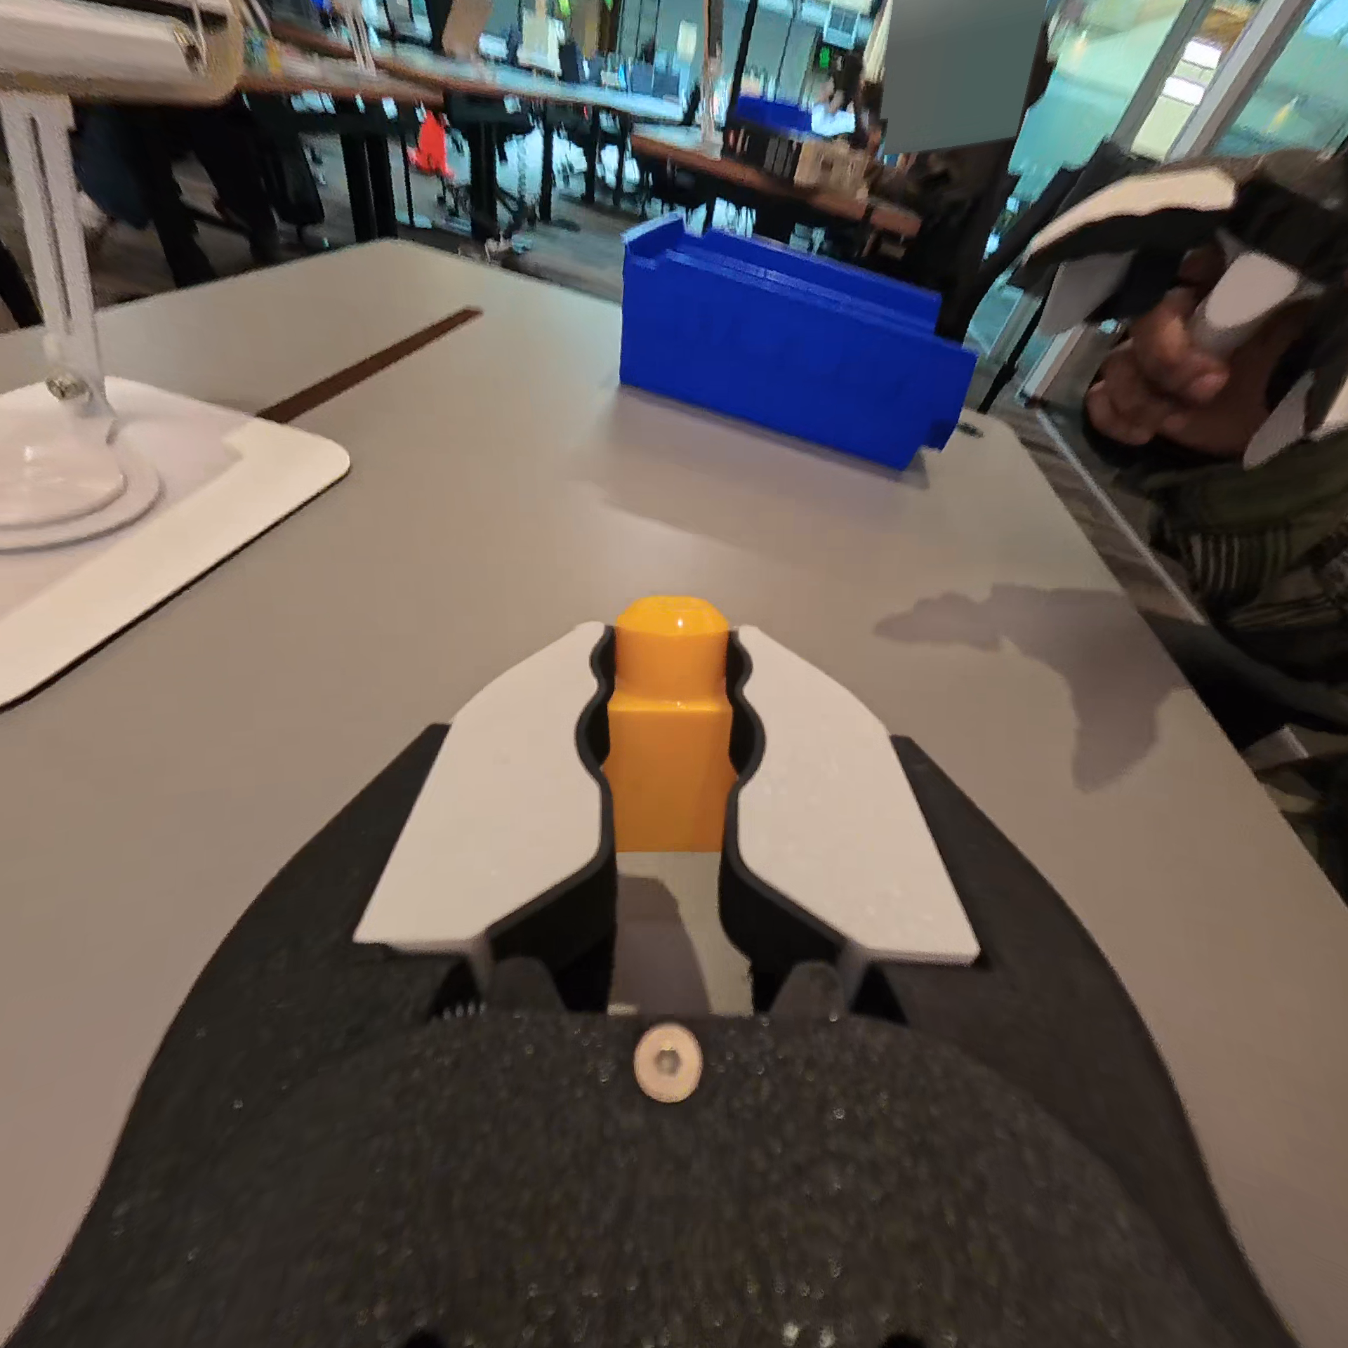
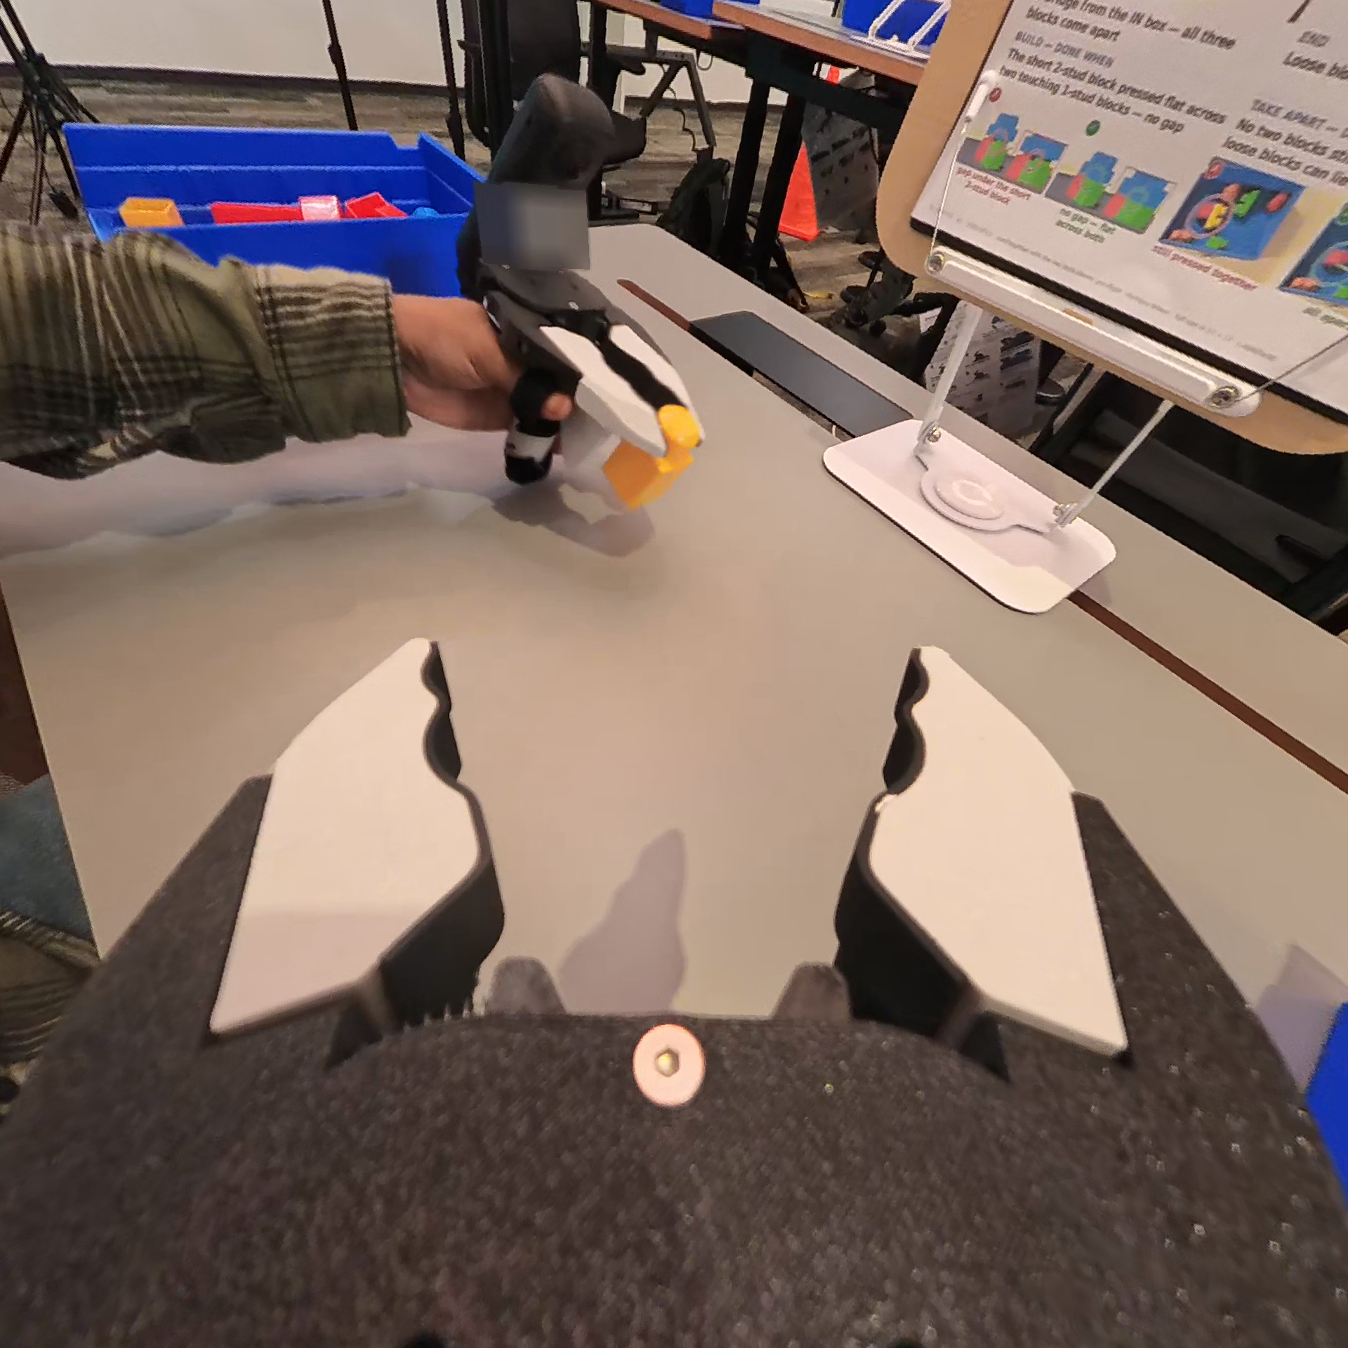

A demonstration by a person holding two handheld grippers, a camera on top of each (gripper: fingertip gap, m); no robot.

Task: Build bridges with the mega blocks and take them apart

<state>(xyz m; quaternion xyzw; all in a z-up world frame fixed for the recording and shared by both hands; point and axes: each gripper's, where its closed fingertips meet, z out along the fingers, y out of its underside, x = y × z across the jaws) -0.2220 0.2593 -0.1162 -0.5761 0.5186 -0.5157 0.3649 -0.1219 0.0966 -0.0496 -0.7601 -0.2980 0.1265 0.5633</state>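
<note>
Left claw (image 1: 671,649) is clenching an orange one-stud block (image 1: 669,737) right in front of its own camera, stud pointing forward past the fingertips, body gripped on both flat sides. Block's long axis is running along the fingers, toward 12 o'clock in that view. It is hanging above the grey worktop (image 1: 474,525), not touching it; its shadow is falling just beneath in the right wrist view.

Right claw (image 2: 671,656) is sitting released, jaws wide apart, nothing between them, only bare worktop ahead. From it, the left claw and its block (image 2: 653,459) are lying at roughly 12 o'clock, a touch left, well apart. So the left hand (image 2: 452,365) is the one carrying the piece; the right is idle and farther from it.

Judgement: a first pillar block is about to be set down. No structure is standing on the worktop yet, so the build is barely started. The block needs tipping stud-up before landing, since it is now lying tilted nose-down.

View differences:
- Right wrist view is showing a blue bin (image 2: 277,190) at 10–11 o'clock with loose red, pink and orange blocks inside, plus the instruction board (image 2: 1138,190) on its white stand at 1–2 o'clock.
- Left wrist view is showing a blue bin (image 1: 788,357) at 1 o'clock, contents hidden, the stand's white base (image 1: 168,503) at 9–10 o'clock, and the right hand (image 1: 1167,365) at 2 o'clock, blurred.
</note>
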